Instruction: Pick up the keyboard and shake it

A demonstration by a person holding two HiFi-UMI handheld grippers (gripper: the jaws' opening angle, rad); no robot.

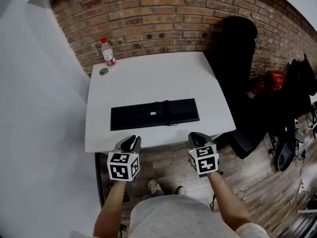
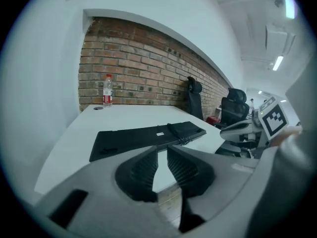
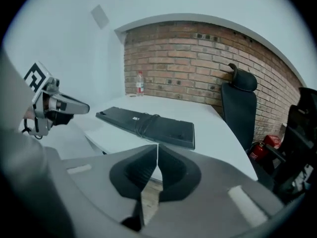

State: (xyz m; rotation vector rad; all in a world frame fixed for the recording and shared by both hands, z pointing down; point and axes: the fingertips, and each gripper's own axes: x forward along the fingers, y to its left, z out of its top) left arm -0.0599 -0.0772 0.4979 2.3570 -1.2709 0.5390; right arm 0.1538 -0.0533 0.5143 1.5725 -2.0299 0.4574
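Note:
A black keyboard (image 1: 154, 114) lies flat on the white table (image 1: 148, 78), its underside up, with its cable (image 1: 167, 112) wound round the middle. It also shows in the left gripper view as the keyboard (image 2: 148, 137) and in the right gripper view as the keyboard (image 3: 148, 125). My left gripper (image 1: 130, 142) hovers at the table's near edge, in front of the keyboard's left part; its jaws stand a narrow gap apart, empty (image 2: 162, 150). My right gripper (image 1: 198, 138) hovers off the near edge by the keyboard's right end, jaws closed tip to tip on nothing (image 3: 157, 147).
A plastic water bottle (image 1: 108, 52) stands at the far left corner beside a cable grommet (image 1: 103, 71). A brick wall runs behind the table. A black office chair (image 1: 237, 58) stands to the right, with bags and a red extinguisher (image 1: 275, 78) beyond it.

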